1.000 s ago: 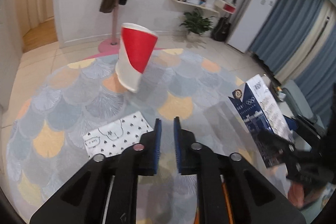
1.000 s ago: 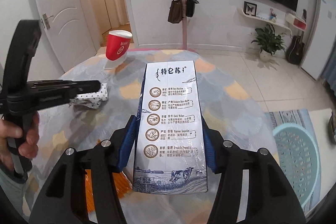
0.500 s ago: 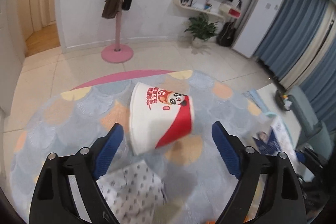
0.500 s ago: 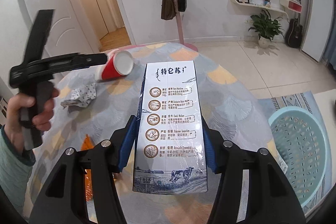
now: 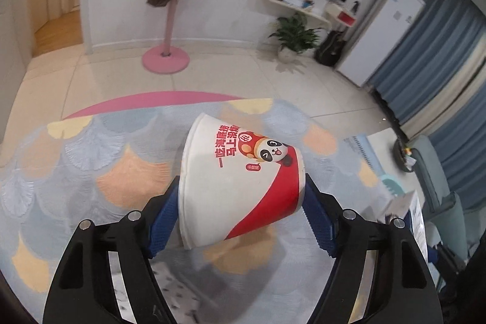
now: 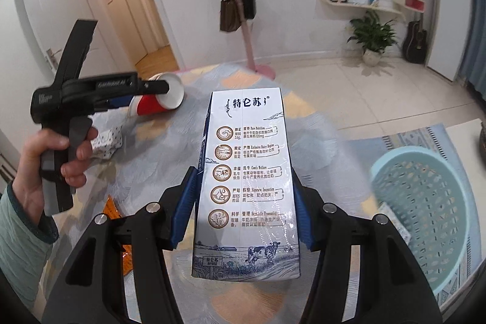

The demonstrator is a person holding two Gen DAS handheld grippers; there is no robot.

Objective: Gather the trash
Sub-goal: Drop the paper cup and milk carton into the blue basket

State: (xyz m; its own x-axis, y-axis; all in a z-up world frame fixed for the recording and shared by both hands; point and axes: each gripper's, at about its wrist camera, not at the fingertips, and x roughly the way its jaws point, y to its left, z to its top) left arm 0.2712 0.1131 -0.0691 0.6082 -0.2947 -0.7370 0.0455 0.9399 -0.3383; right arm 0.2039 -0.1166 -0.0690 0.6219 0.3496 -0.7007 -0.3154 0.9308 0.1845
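The left gripper has its blue pads either side of a red-and-white paper cup with a panda print, which lies on its side on the round scalloped pastel rug toward the rug's pink far edge; the jaws have just been closing in on it, and the pads look to be touching the cup's wall on both sides, so call that a grip. From the right wrist view the same cup shows its open mouth, with the left gripper reaching over it and a hand in a teal sleeve on the trigger handle. Just beside that hand, a crumpled white polka-dot wrapper sits on the rug. Over on the right, the right gripper is clamped on a tall white-and-blue milk carton, pads pressed to both flanks, the carton standing upright between the fingers. A pale blue perforated plastic basket waits off the rug's right edge, and an orange scrap of packaging lies near the rug's near-left edge.
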